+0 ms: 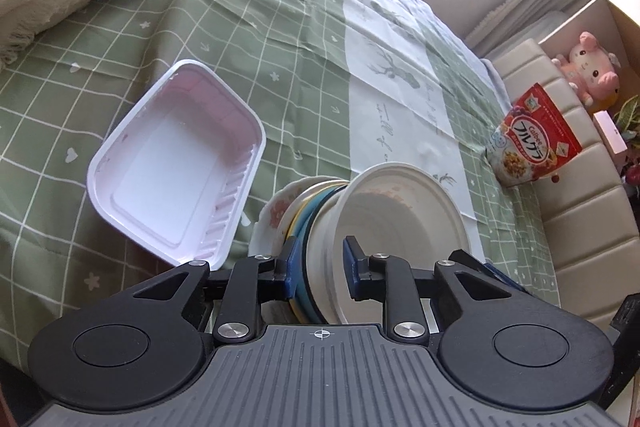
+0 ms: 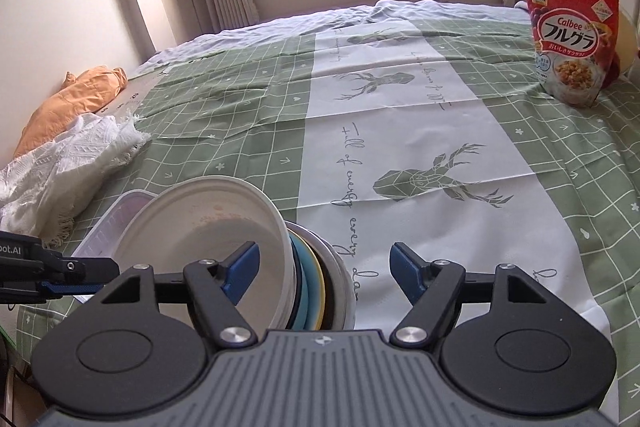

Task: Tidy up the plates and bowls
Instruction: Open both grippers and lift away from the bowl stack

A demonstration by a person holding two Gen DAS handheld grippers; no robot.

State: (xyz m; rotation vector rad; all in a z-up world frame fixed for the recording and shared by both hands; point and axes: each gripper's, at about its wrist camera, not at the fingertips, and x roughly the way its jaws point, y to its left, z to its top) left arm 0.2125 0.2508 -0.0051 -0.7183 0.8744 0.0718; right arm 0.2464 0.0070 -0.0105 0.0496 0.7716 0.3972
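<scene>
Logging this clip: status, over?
Left gripper shut on the tilted stack of plates and bowls. Right gripper open around the same stack. White tray beside it, apart.

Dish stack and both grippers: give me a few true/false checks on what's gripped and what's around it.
1. The left gripper is closed on the stack of dishes. True.
2. The right gripper is clamped on the stack too. False: its jaws stand apart, one finger inside the white bowl, nothing pinched.
3. The white bowl is the end piece of the stack. True.
4. The pink tray holds a plate. False: it is empty.
5. The cereal bag lies flat. False: it stands upright near the headboard.
</scene>
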